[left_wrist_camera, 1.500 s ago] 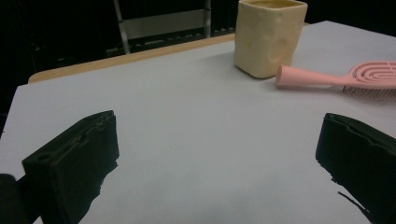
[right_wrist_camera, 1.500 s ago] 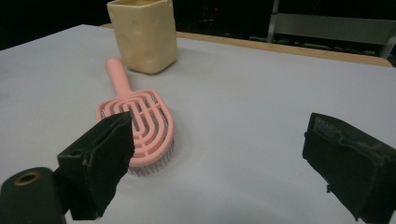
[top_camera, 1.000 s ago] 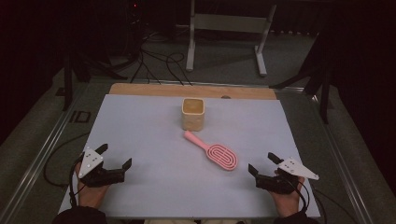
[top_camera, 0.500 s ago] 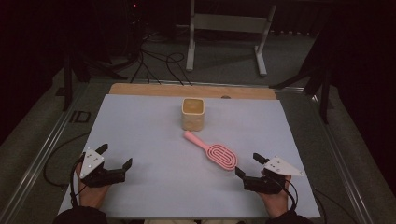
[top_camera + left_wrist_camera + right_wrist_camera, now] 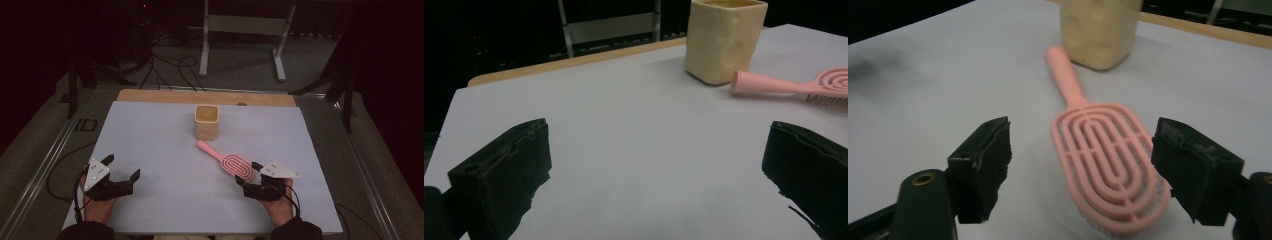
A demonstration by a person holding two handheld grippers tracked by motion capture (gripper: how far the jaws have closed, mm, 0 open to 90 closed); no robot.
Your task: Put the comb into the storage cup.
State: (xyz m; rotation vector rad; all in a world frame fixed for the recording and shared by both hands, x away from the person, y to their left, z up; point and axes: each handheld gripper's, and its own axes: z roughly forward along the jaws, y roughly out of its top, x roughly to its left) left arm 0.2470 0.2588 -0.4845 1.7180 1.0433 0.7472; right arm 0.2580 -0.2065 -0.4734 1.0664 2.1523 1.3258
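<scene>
A pink hairbrush lies flat on the white table, its handle pointing at a cream-yellow cup behind it. My right gripper sits low at the near end of the brush. In the right gripper view the brush head lies between the two black jaws, with a gap on each side. These jaws have just been closing, and the right gripper is still open. My left gripper rests open at the front left with nothing between its jaws. The left gripper view shows the cup and brush handle at its upper right.
A wooden strip runs along the table's far edge. Beyond it, on the dark floor, stand a metal frame and several cables. A rail borders the table's left side.
My right gripper has slid left across the table to the brush head, which now lies between its jaws. The left gripper has stayed where it was.
</scene>
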